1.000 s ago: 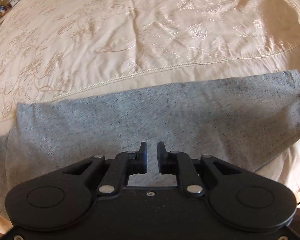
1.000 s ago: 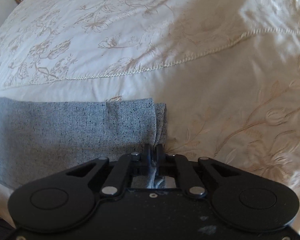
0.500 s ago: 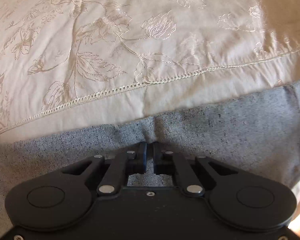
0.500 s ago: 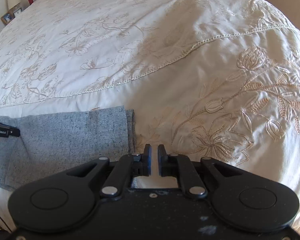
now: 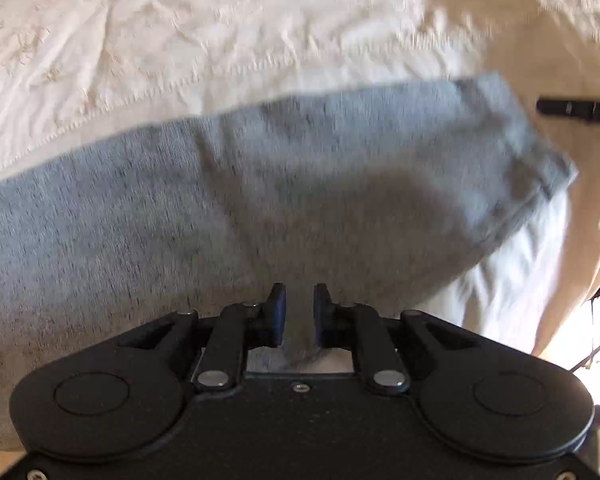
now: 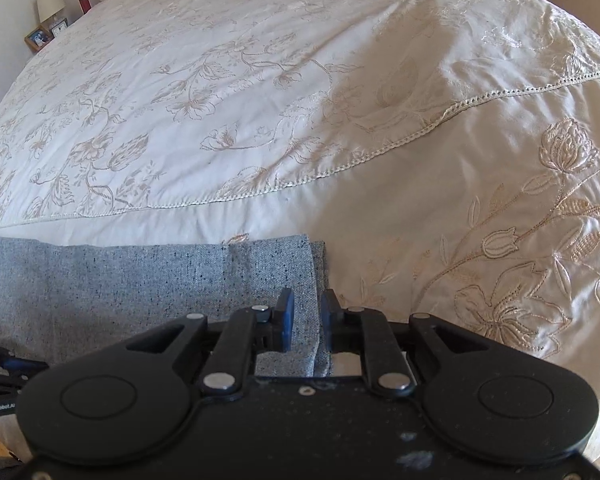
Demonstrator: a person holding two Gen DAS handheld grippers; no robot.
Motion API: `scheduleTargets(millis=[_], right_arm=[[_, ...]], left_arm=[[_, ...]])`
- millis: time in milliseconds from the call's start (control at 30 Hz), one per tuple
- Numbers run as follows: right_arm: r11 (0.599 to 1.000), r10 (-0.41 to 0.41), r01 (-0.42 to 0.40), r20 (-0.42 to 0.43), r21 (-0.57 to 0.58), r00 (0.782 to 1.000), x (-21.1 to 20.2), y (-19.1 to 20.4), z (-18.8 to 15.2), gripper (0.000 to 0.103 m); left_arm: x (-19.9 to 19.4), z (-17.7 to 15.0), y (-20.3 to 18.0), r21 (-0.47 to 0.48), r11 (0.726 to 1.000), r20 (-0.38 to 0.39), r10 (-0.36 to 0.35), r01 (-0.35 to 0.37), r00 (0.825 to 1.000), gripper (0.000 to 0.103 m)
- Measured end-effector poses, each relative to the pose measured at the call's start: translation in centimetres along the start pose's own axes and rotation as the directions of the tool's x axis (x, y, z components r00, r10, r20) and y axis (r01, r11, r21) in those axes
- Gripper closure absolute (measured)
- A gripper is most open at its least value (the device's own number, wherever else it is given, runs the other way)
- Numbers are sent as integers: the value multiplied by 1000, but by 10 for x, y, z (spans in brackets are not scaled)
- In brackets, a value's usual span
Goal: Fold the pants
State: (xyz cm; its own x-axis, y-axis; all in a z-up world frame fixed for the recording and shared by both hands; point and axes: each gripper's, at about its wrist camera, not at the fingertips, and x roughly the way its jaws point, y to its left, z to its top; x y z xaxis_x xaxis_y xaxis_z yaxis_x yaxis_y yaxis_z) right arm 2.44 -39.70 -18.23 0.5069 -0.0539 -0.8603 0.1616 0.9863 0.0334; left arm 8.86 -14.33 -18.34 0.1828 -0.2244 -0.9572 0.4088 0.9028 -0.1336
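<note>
Here we hold both tongs, left (image 5: 299,312) and right (image 6: 307,320), just opening with slack heather-grey knit pants (image 6: 148,276) between their pads, letting the folded strip settle along the cream embroidered bedspread (image 6: 260,100).

The pants (image 6: 148,280) lie flat along the bed's (image 6: 260,100) near edge; a lamp (image 6: 50,2) and picture frame (image 6: 38,38) stand beyond its far left corner.

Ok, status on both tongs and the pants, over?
Left tongs opening, grey fabric between the jaws. Right tongs opening over the pants' end edge. Pants flat on the bedspread. Nothing in the way.
</note>
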Motion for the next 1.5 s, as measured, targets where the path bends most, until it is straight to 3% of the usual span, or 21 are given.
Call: scheduleTargets(millis=[100,167,200,267,367,500,633,800,867,900,1067,1200,1267,1400,1500], right_arm=[[1000,-2,2,10,10,1000,-2,-3,2,85],[1000,7,-7,0,17,1000,-1,-5,2,84],[1000,9,-9,-1,13,1000,-1,-5,2,81],[1000,26,-26,-4,-6,1000,0,-6,1,76],[999,46,-47,-57,-20,997,8,-10,0,71],[994,108,-102,-156,41,982,22,-23,-3,70],[987,159,-151,-203,54,966,43,-33,-9,69],[962,259,-233,-207,143,944,64,-46,-9,66],[958,269,-240,-198,158,942,62,-46,-9,92],[957,272,-244,-190,156,943,58,-46,-9,94],[950,278,-258,-98,177,956,23,-46,-4,97],[948,290,-277,-61,156,955,0,-34,4,97],[951,286,-276,-57,143,957,-6,-27,8,97],[954,275,-267,-48,136,960,-16,-17,13,97],[955,275,-268,-37,130,961,-25,-11,16,97]], left_arm=[[-10,24,7,-92,994,118,71,-60,990,79],[1,40,21,-199,976,146,114,-84,983,80],[12,50,29,-229,970,119,117,-87,986,80],[50,65,36,-234,966,-19,109,-110,994,80],[53,73,33,-178,977,-11,118,-118,993,84],[20,63,46,-251,968,60,34,-18,998,81],[-6,38,60,-288,957,67,56,-34,996,80],[-7,16,67,-295,953,12,81,-74,997,80],[-6,16,66,-297,952,6,83,-77,997,80],[-4,18,65,-296,952,12,88,-81,996,80],[16,57,61,-279,956,62,117,-95,991,80],[55,83,62,-256,952,-14,169,-166,986,82],[49,88,56,-214,960,14,186,-179,982,81],[5,68,55,-240,962,103,159,-130,982,79],[-9,34,53,-250,962,75,131,-109,989,80]])
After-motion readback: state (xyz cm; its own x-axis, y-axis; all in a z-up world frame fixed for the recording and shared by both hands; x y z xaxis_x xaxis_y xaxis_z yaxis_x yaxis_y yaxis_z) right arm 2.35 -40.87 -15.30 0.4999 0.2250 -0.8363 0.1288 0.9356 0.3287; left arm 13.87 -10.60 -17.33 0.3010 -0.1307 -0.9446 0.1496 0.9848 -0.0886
